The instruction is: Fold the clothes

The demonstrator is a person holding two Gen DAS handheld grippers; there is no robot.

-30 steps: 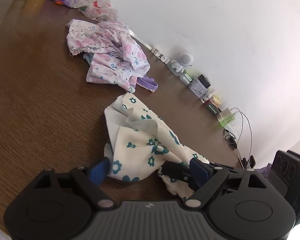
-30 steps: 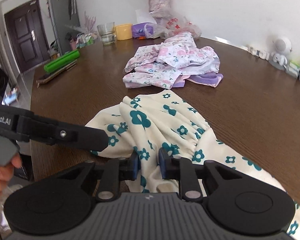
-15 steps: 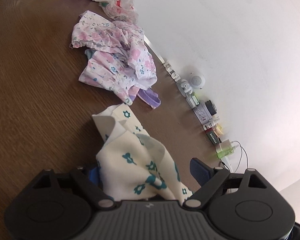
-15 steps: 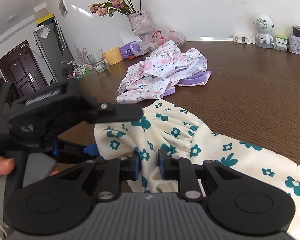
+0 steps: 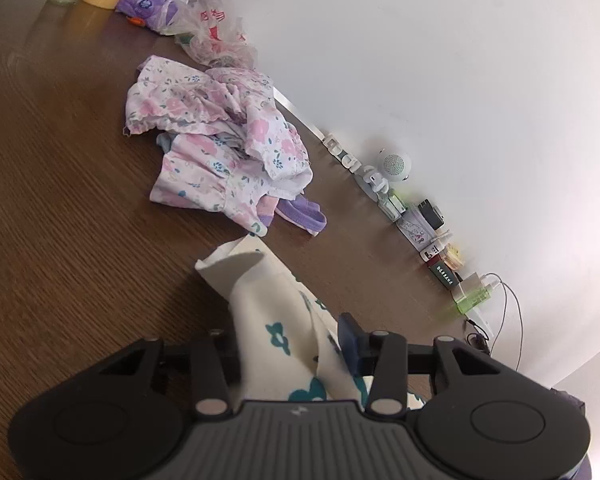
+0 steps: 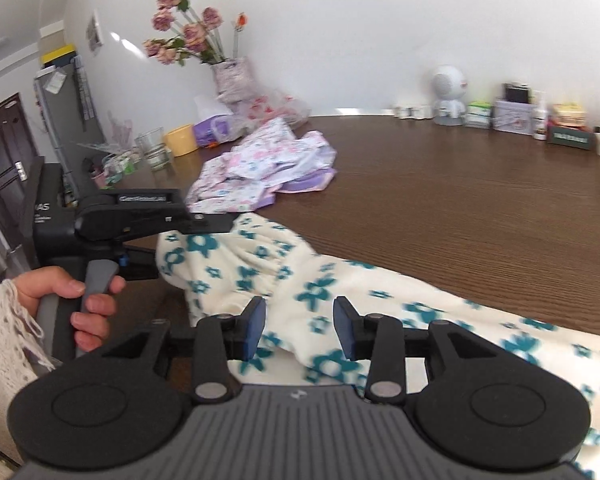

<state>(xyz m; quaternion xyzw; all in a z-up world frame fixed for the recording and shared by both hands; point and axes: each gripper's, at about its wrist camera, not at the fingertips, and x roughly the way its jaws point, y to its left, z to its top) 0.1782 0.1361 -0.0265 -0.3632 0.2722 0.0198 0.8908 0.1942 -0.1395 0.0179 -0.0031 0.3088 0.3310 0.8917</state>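
A: The garment (image 6: 340,280) nearest us — cream cloth, printed all over with teal flowers.

B: And the heap of clothes (image 5: 220,160) farther back is white with pink blossoms and small dark-blue sprigs; a lilac piece (image 5: 300,214) pokes out beneath it.

A: The table (image 6: 480,208) is dark brown wood grain. The wall (image 6: 360,20) is plain white.

B: Roses (image 6: 184,36) in dusty pink, one orange bud. Yellow cup (image 6: 182,140) — purple packet (image 6: 216,130) beside it.

A: Both tools are black with grey ribbing; the right gripper's pads (image 6: 256,326) are blue.
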